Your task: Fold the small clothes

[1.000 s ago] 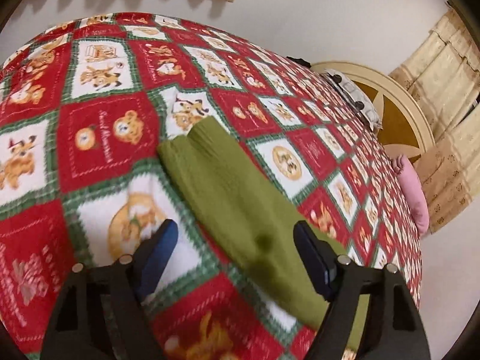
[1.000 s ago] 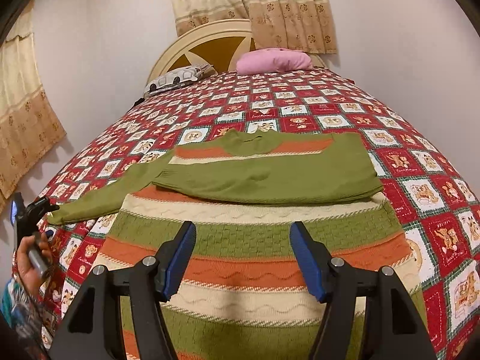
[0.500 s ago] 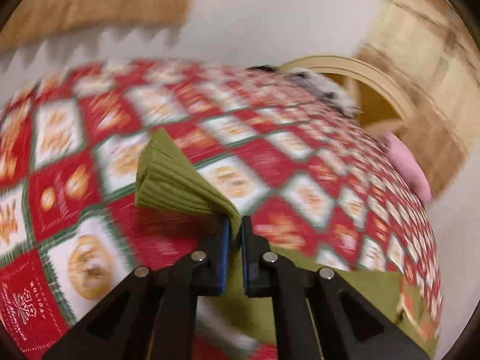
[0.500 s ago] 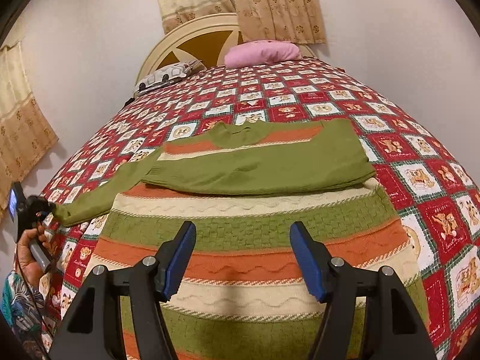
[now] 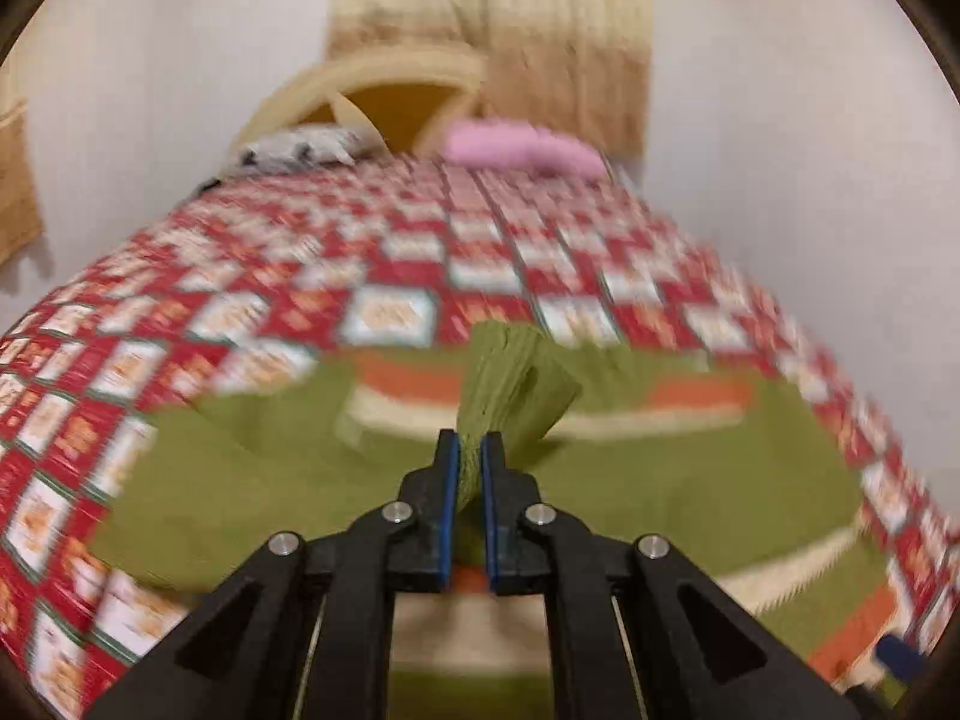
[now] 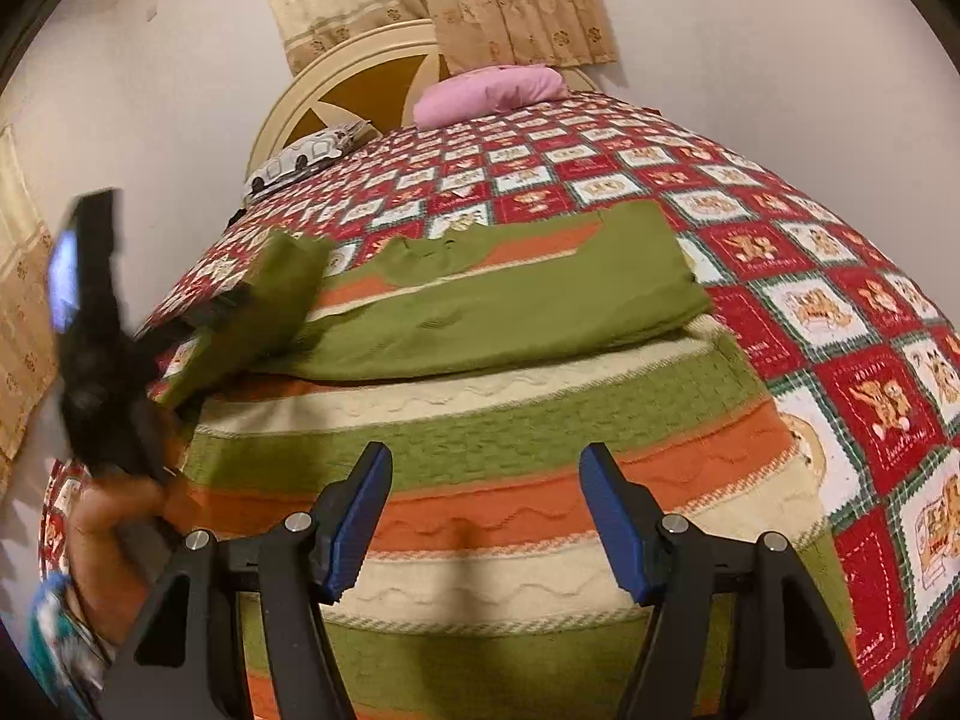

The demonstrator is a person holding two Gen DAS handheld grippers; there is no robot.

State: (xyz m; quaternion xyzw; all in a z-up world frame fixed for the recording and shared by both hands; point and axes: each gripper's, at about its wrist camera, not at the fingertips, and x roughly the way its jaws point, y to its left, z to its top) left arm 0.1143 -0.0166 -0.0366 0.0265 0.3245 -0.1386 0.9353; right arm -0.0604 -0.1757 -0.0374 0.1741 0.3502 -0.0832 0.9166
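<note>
The left gripper [image 5: 470, 468] has its fingers clamped on the green sleeve [image 5: 516, 378] above the striped sweater [image 6: 480, 456] spread on the bed [image 6: 840, 312], while the right gripper [image 6: 486, 516] hovers wide, empty.

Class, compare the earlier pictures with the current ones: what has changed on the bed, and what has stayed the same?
The left gripper closed on the green sleeve, lifted it off the quilt and swung it in over the sweater. The right gripper stayed open above the hem; the other sleeve stayed folded across.
</note>
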